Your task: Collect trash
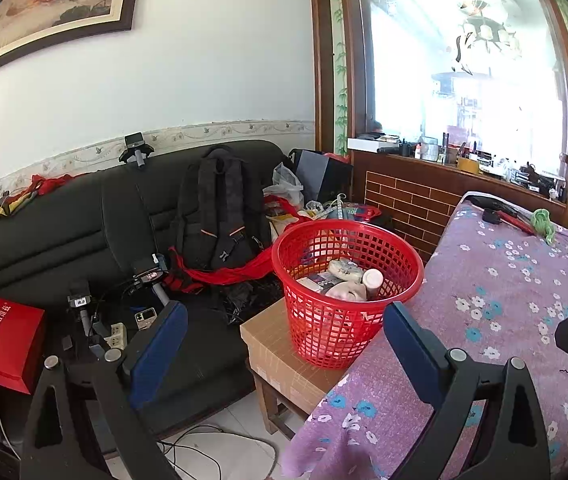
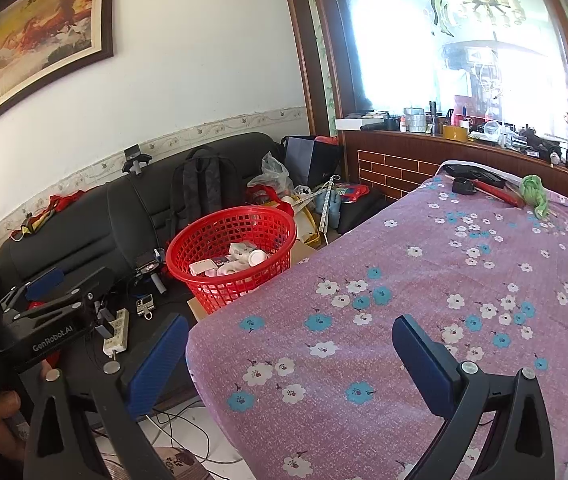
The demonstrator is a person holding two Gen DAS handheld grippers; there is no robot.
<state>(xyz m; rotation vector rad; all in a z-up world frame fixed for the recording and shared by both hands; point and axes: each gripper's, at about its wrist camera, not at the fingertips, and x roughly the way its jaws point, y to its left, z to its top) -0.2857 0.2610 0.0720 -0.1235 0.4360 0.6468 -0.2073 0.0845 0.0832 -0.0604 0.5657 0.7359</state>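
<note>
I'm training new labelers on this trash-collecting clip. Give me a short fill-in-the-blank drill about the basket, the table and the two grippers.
1. The basket holding the trash is coloured ____.
2. The basket stands on a ____ beside the table.
3. Both the left gripper and the right gripper are open and hold ____.
4. The cloth on the table is printed with ____.

Missing words: red; cardboard box; nothing; flowers
</note>
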